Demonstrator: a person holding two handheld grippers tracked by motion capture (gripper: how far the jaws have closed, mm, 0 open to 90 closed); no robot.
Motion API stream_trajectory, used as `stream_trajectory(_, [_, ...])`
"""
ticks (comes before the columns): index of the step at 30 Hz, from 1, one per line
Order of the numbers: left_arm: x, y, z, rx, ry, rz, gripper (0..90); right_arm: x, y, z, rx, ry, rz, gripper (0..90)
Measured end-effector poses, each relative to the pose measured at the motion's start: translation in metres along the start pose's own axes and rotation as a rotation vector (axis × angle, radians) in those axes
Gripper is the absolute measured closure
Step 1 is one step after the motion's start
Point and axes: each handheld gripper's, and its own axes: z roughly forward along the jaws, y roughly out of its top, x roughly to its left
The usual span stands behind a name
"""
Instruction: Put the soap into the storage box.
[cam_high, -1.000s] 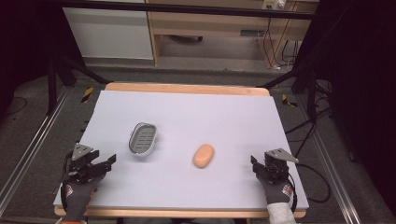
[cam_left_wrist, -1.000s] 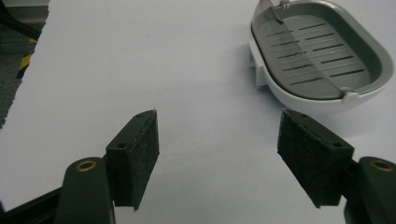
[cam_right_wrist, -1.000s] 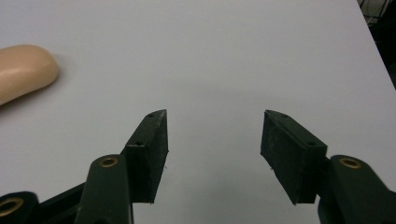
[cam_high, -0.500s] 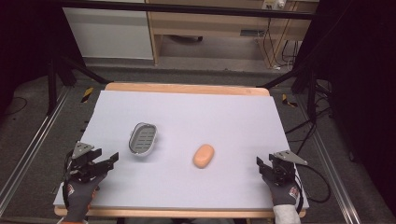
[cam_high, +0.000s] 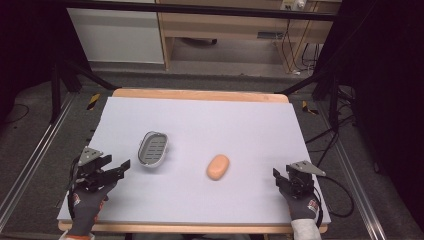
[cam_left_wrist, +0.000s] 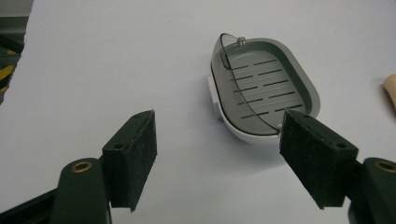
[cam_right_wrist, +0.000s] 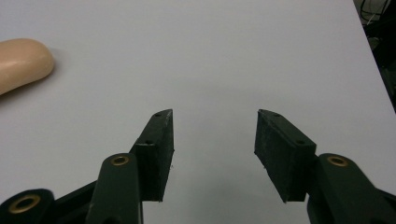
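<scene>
A grey slotted soap dish (cam_high: 153, 148) sits on the white table, left of centre. An orange bar of soap (cam_high: 218, 166) lies to its right, apart from it. My left gripper (cam_high: 119, 168) hovers near the table's front left corner, pointing at the dish (cam_left_wrist: 266, 91); its jaws have just been opening and stand open, with nothing between them (cam_left_wrist: 217, 156). My right gripper (cam_high: 278, 176) rests near the front right, open and empty (cam_right_wrist: 214, 140). The soap (cam_right_wrist: 21, 63) shows at the far left of the right gripper view.
The white sheet (cam_high: 240, 120) covers a wooden table with a rail on each side. Cabinets and cables stand beyond the far edge. Gloved hands hold both grippers at the front edge.
The left gripper has risen a little and its jaws have spread wider. The right gripper has shifted slightly right along the front edge. Dish and soap have not moved.
</scene>
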Motion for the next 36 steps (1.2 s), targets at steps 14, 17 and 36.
stream_trajectory(14, [-0.012,0.021,-0.001,-0.020,-0.022,0.031,25.7,0.003,0.003,-0.001,-0.007,0.011,-0.008,46.6])
stream_trajectory(17, [-0.018,0.025,0.001,-0.018,-0.033,0.041,25.5,0.004,0.004,-0.002,-0.011,0.014,-0.013,46.6])
stream_trajectory(36, [-0.067,0.048,0.023,0.000,-0.103,0.135,25.4,0.007,0.007,0.000,0.003,0.025,-0.033,46.1])
